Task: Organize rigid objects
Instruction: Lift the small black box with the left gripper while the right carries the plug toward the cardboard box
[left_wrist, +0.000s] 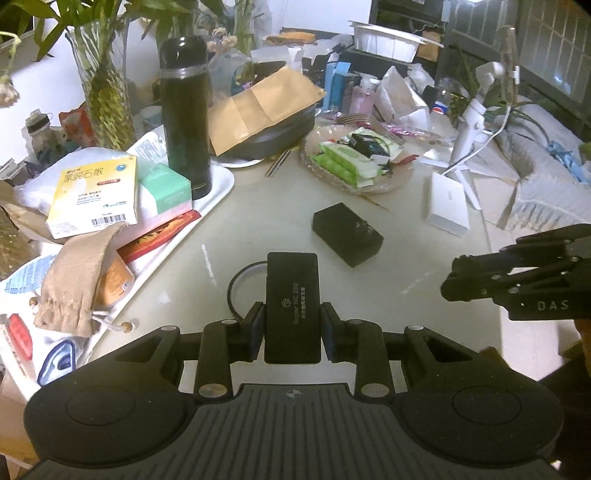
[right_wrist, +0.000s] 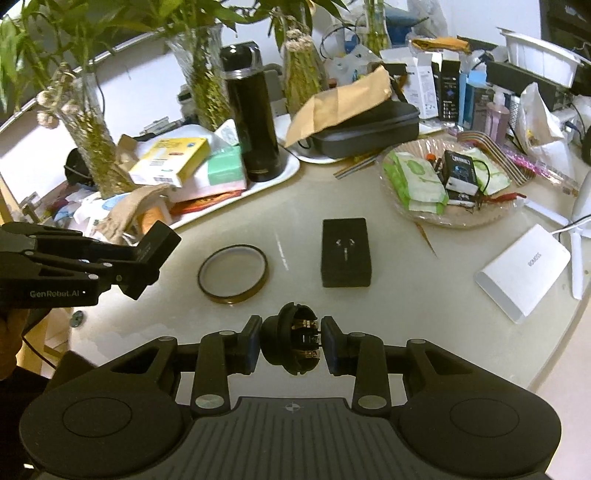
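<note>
Black flat device (left_wrist: 291, 306): clamped between the pads of the left gripper (left_wrist: 291, 325), lifted above the table (left_wrist: 424, 258)
Tape ring (right_wrist: 232, 275): flat on the table, left of the black box (right_wrist: 345, 256)
Round black adapter (right_wrist: 293, 343): pinched in the right gripper (right_wrist: 291, 345), jaws nearly together; maybe a plug part
White power bank (right_wrist: 522, 273): far right, near the table edge

A tall black thermos flask (left_wrist: 185, 122) stands upright on a white plastic tray (left_wrist: 221, 188), beside a yellow cardboard box (left_wrist: 94, 197); glass vases with green stems (right_wrist: 94, 144) stand behind.
</note>
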